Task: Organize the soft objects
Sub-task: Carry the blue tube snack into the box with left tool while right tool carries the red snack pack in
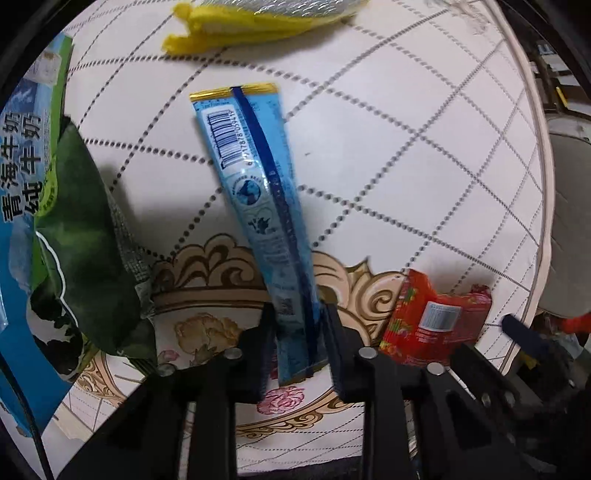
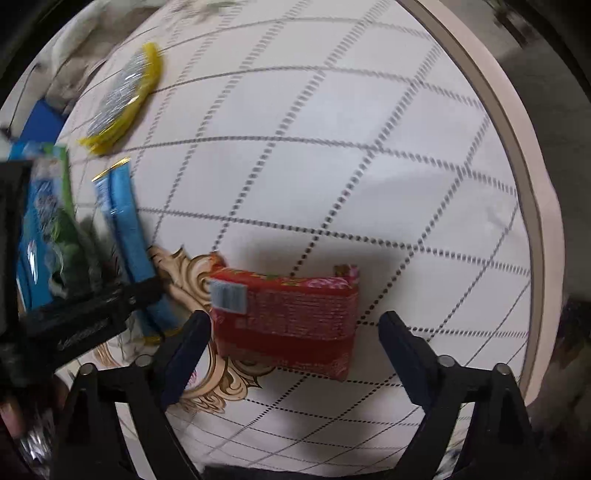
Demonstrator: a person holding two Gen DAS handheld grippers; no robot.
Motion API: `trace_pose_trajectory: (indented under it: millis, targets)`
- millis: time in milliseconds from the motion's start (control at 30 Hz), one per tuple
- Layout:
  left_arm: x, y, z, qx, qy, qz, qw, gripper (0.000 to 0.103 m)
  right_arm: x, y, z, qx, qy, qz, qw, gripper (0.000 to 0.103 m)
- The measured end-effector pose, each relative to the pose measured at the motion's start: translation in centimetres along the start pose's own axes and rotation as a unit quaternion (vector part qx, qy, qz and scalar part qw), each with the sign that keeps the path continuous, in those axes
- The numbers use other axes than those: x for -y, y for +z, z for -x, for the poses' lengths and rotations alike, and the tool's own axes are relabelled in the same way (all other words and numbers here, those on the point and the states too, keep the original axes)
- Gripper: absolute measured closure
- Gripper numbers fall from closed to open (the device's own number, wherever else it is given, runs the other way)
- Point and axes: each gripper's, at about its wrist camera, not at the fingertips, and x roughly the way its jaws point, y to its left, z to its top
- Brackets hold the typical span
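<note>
Left wrist view: left hand-held gripper is clamped on the blue packet at its lower end, likely for carrying; right hand-held gripper spread apart around the red packet, seemingly ready to grasp.

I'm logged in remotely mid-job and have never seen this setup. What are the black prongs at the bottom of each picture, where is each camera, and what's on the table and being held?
The black prongs are two-finger grippers that a person holds, one in each hand. Each picture comes from a fisheye camera on a gripper, looking forward along its fingers.

In the left wrist view, the left gripper is shut on a long blue packet. Beside it lie a green bag and a yellow-edged silver packet.

In the right wrist view, the right gripper is open, its fingers either side of a red packet lying on the patterned tablecloth.
</note>
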Motion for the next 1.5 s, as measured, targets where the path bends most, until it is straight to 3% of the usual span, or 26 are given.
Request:
trace_pose_trajectory:
  millis: [67, 167, 233, 333, 433, 467, 500, 533, 600, 667, 700, 767, 833, 933, 1000, 1100, 1167, 1200, 1333, 1500]
  targets:
    - [-0.5, 0.2, -0.2, -0.002, -0.012, 0.015, 0.9998, 0.074, -1.5, -0.3, 1.0, 0.014, -0.010, 0.077, 0.997, 0.008]
    - [-1.4, -0.3, -0.4, 0.002, -0.021, 0.021, 0.9995, 0.074, -3.8, -1.0, 1.6, 0.015, -0.075, 0.209, 0.975, 0.008]
    - [-1.2, -0.5, -0.5, -0.001, -0.021, 0.018, 0.9996, 0.074, -5.5, -2.1, 0.9, 0.013, -0.139, 0.313, 0.940, 0.008]
    - [-1.7, -0.4, -0.9, -0.007, -0.018, 0.016, 0.9997, 0.073, -7.1, -3.9, -1.1, -0.001, -0.185, 0.420, 0.888, 0.008]
    - [-1.0, -1.4, -1.6, -0.007, -0.026, 0.022, 0.9994, 0.073, -7.6, -4.7, -3.4, -0.027, -0.204, 0.454, 0.867, 0.009]
    - [-1.0, -1.4, -1.7, -0.009, -0.030, 0.026, 0.9992, 0.073, -7.4, -4.5, -3.8, -0.032, -0.203, 0.448, 0.870, 0.009]
    - [-1.6, -1.6, -1.9, -0.010, -0.033, 0.028, 0.9990, 0.073, -7.0, -4.3, -3.9, -0.037, -0.202, 0.432, 0.878, 0.017]
    - [-1.7, -1.9, -2.1, -0.012, -0.036, 0.031, 0.9988, 0.073, -6.3, -3.8, -3.9, -0.043, -0.193, 0.403, 0.894, 0.018]
    - [-3.0, -1.4, -1.9, -0.012, -0.033, 0.026, 0.9990, 0.073, -4.1, -2.1, -3.0, -0.046, -0.151, 0.307, 0.939, 0.020]
    - [-3.6, -1.3, -2.1, -0.008, -0.026, 0.022, 0.9994, 0.069, -0.4, -0.7, -2.3, -0.077, -0.087, 0.156, 0.981, 0.022]
    - [-3.3, -1.1, -2.3, -0.005, -0.025, 0.022, 0.9994, 0.067, 1.0, -0.5, -1.9, -0.084, -0.042, 0.106, 0.990, 0.022]
    - [-2.5, -0.9, -2.2, 0.008, -0.013, 0.018, 0.9997, 0.064, 2.1, -0.4, -1.1, -0.067, -0.012, 0.075, 0.995, 0.020]
    - [-1.5, -0.9, -2.3, 0.029, 0.015, 0.008, 0.9994, 0.064, 2.2, -0.4, -0.7, -0.046, -0.037, 0.078, 0.995, 0.014]
    - [0.5, -1.5, -2.3, 0.062, 0.052, -0.010, 0.9967, 0.066, 2.4, -0.7, -1.0, -0.039, -0.061, 0.096, 0.993, 0.013]
    - [0.9, -1.6, -2.2, 0.076, 0.062, -0.014, 0.9951, 0.083, 1.6, -0.6, -1.4, -0.029, -0.090, 0.109, 0.990, 0.012]
    - [0.9, -2.6, -2.2, 0.085, 0.041, -0.021, 0.9954, 0.089, 0.1, -1.0, -1.4, -0.007, -0.124, 0.109, 0.986, 0.023]
    - [0.7, -3.7, -2.2, 0.092, 0.039, -0.021, 0.9948, 0.090, -0.8, -1.9, -0.9, 0.009, -0.123, 0.094, 0.988, 0.050]
    - [0.3, -4.0, -1.9, 0.093, 0.032, -0.021, 0.9949, 0.090, -1.0, -2.2, -0.4, 0.010, -0.124, 0.085, 0.989, 0.053]
    - [-0.7, -7.4, -0.4, 0.114, 0.010, -0.031, 0.9930, 0.090, 0.2, -2.2, 0.4, -0.005, -0.077, 0.056, 0.995, 0.057]
    - [-1.2, -10.7, 3.0, 0.149, -0.016, -0.040, 0.9880, 0.090, 0.8, -4.0, 3.6, 0.018, -0.048, 0.055, 0.997, 0.058]
